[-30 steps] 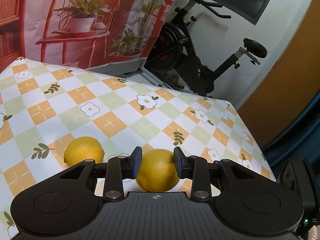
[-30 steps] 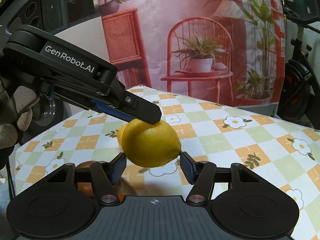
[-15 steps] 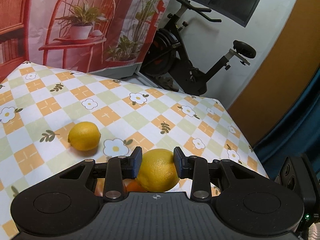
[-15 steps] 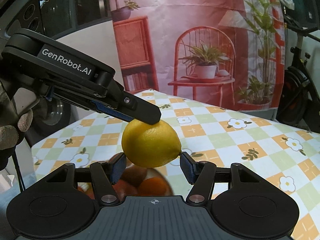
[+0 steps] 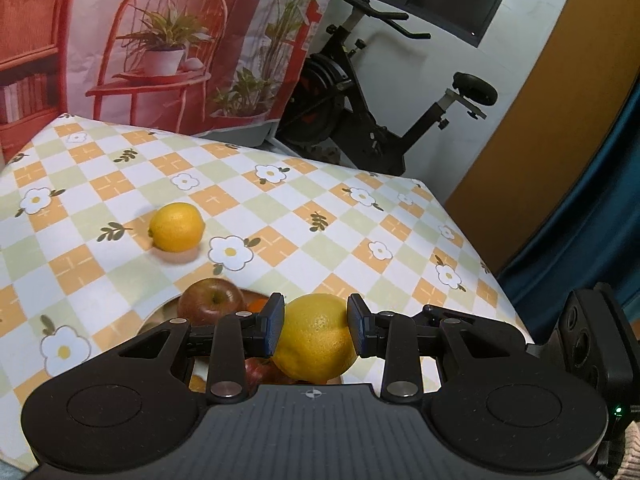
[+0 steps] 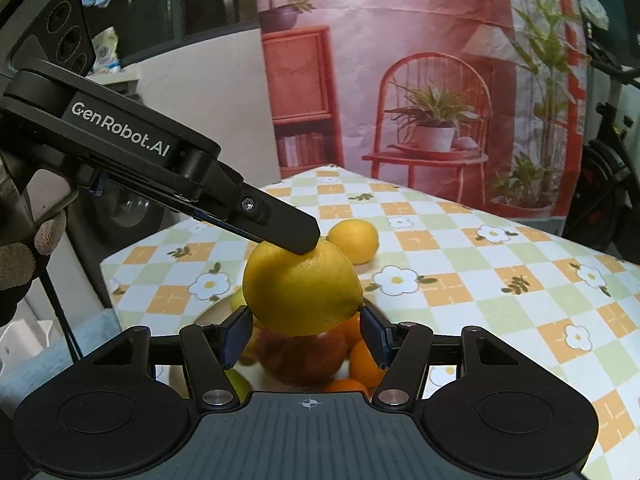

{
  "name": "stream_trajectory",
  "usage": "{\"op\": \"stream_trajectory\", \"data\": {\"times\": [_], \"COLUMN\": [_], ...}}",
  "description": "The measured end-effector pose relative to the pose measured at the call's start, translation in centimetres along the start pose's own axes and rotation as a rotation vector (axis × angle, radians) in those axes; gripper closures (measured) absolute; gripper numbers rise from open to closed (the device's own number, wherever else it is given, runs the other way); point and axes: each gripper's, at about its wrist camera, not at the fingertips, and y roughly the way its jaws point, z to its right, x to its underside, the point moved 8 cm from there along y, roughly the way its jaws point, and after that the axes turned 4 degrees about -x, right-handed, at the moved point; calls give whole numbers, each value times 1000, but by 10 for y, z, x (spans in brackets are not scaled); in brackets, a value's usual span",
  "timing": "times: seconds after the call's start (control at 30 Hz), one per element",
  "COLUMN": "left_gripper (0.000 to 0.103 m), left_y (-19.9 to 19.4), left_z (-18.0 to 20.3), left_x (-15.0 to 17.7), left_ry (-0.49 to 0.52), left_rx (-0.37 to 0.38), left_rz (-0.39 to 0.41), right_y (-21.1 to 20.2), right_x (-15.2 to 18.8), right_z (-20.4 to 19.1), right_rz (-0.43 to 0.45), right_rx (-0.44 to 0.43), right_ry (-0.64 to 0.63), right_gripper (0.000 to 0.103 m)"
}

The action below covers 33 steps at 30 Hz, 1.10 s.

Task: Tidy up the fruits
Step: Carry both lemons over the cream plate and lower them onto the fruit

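the left gripper (image 5: 315, 329) has its two black fingers (image 5: 272, 328) pinching a round yellow lemon (image 5: 316, 338), one pad on each side of the fruit. seen from the right wrist view, this held lemon (image 6: 302, 290) hangs in the air above a shiny round metal bowl (image 5: 160, 312) that sits on the bench (image 5: 120, 268), which is covered in an orange, green and white checked cloth printed with white flowers. the left gripper (image 6: 288, 236) reaches in from the upper left of that view, and one of its fingers (image 6: 280, 226) rests on top of the lemon.

the right gripper (image 6: 306, 338) sits low and close behind the held lemon with its fingers (image 6: 236, 334) spread apart. the lemon lies between the blue pads in that view, but the pictures do not settle whether the pads touch it.

inside the bowl lie a dark red apple (image 5: 211, 299), another red apple (image 6: 302, 354) directly under the held lemon, several small orange citrus fruits (image 6: 362, 360) and a pale green-yellow fruit (image 6: 236, 382) at the near edge.

a second yellow lemon (image 5: 176, 227) lies loose on the cloth beyond the bowl, well apart from the left gripper; the right wrist view shows it (image 6: 354, 240) just past the held lemon.

behind the bench hangs a pink backdrop (image 6: 420, 40) printed with a red chair and potted plants, and a black exercise bike (image 5: 372, 108) stands beside it.
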Motion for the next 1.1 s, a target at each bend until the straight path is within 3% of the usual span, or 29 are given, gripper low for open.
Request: {"op": "stream_trajectory", "data": {"times": [0.57,1.1], "left_gripper": [67,66], "left_y": [-10,-4], "left_z": [-56,-76], "left_x": [13,22], "left_ry": [-103,-139], "left_rx": [-60,-49], "left_rz": [1,-22], "right_y": [56,81], "right_x": [-9,-3], "right_z": [-33,-45], "right_rz": [-103,-186], "right_rx": [-104,-48], "right_ry": [-112,-246], "right_gripper": [48,47]}}
